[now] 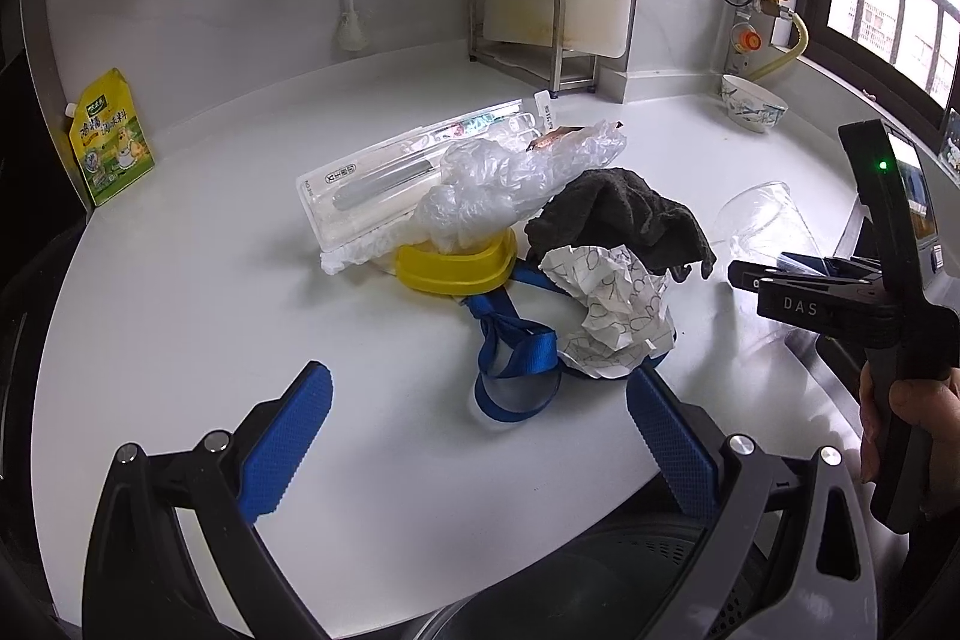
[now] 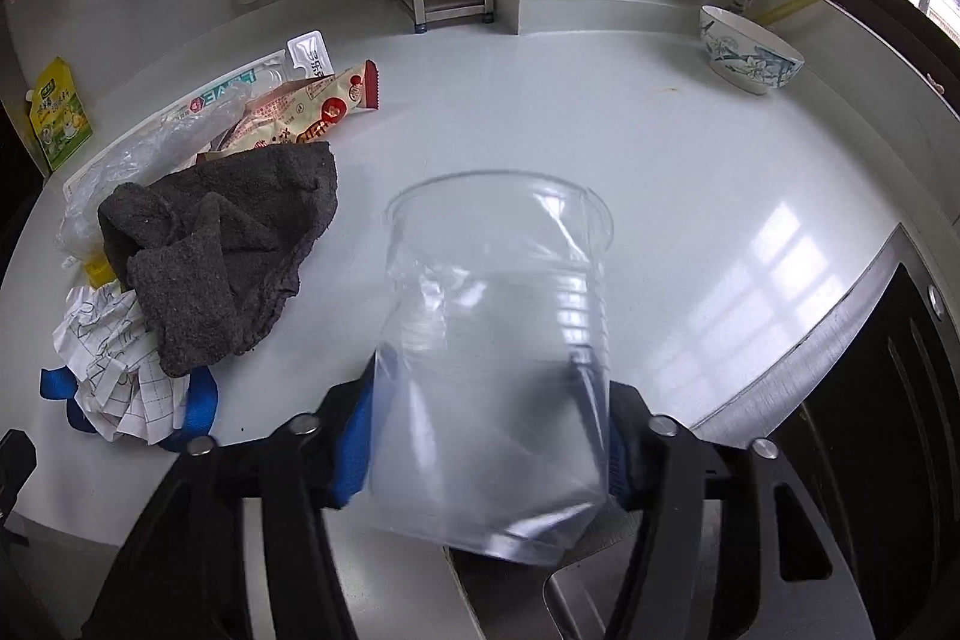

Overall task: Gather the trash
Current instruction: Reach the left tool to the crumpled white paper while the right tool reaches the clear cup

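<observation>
Right claw (image 2: 489, 436): closed on the clear plastic cup (image 2: 495, 340), blue pads pressed to its sides; cup base blurred.
Left claw (image 1: 480, 436): wide open, empty, above the table (image 1: 180, 310).
Hidden: blue strap (image 1: 510, 358) partly under crumpled paper (image 1: 612, 316) and dark cloth (image 1: 624, 220).
Writing: "DAS" on the right claw's body; yellow pouch (image 1: 111, 139) print unreadable.
</observation>
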